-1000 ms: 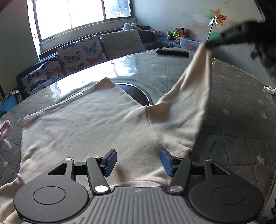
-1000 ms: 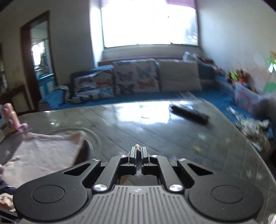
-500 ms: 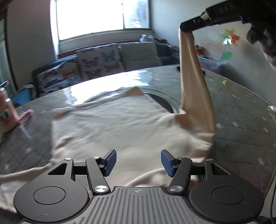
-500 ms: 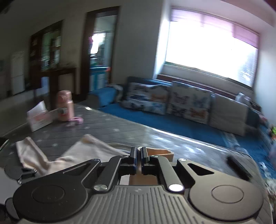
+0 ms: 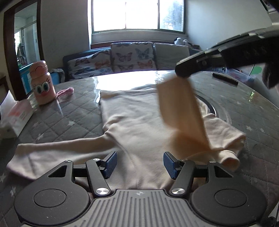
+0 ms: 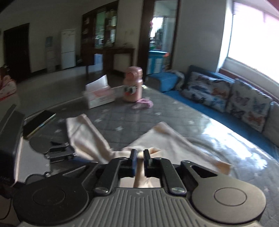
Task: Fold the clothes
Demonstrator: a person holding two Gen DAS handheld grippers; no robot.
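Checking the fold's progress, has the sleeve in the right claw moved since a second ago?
Yes. The sleeve has swung from beside the shirt to above its body, toward the pink bottle.

Pink bottle point(image 5: 41, 82) with cartoon eyes: upright at the far left of a round table. Pink strap point(image 5: 64, 91): lying just beside the bottle. Tissue box point(image 5: 14, 116): white with red print, near the bottle at the table's edge. Quilted grey table cover point(image 5: 69, 115) with star pattern: spread under a glossy sheet. Black remote-like bar point(image 5: 225, 79): far right of the table. Butterfly-print cushions point(image 5: 133, 56): lined along a blue sofa point(image 6: 176, 92) beneath a bright window point(image 5: 137, 14). White fridge point(image 6: 68, 49): against the far wall. Dark flat book-like item point(image 6: 39, 123): at the table's edge.
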